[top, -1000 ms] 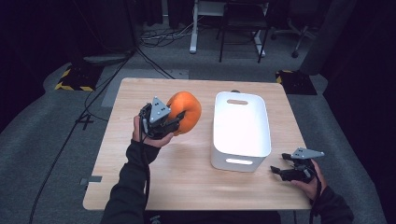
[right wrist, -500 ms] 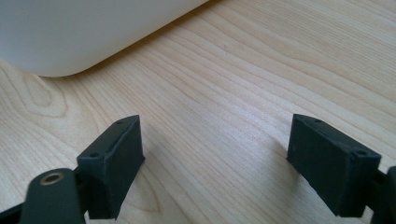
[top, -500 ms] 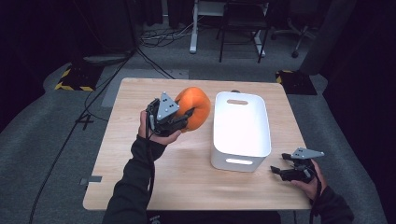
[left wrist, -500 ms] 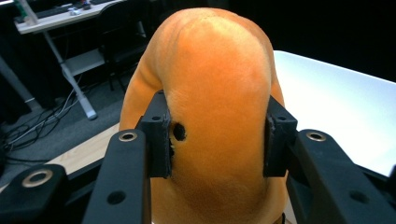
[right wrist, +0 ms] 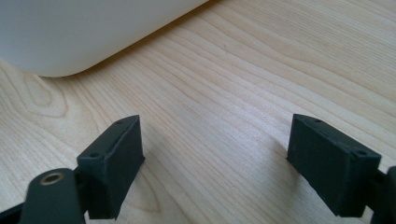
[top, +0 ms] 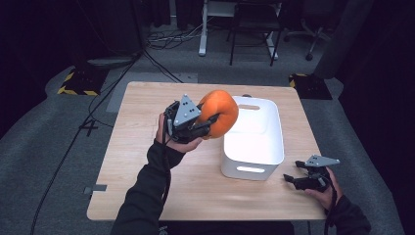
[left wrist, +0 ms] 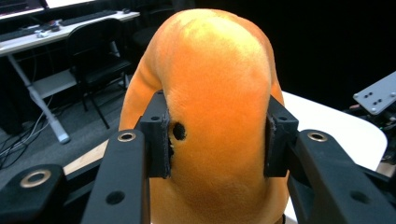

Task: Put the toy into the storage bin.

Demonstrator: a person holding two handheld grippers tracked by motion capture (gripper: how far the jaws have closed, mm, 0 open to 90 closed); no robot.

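Orange plush (top: 218,112) in left gripper (top: 208,122)

We see the orange plush toy (top: 219,112), round and soft, with a short fuzzy surface; in the left gripper view it (left wrist: 215,116) shows a small dark hole on its side; it is lifted above the table, squeezed a little on two sides; it hangs over the left edge of the white bin (top: 254,147), which stands upright on the wooden table (top: 132,147).

Beyond my wooden table (top: 147,161) lies grey carpet (top: 49,147) in a dark room. A black chair (top: 252,24) and white desk leg (top: 203,29) stand past the far edge, with cables (top: 166,39) nearby.
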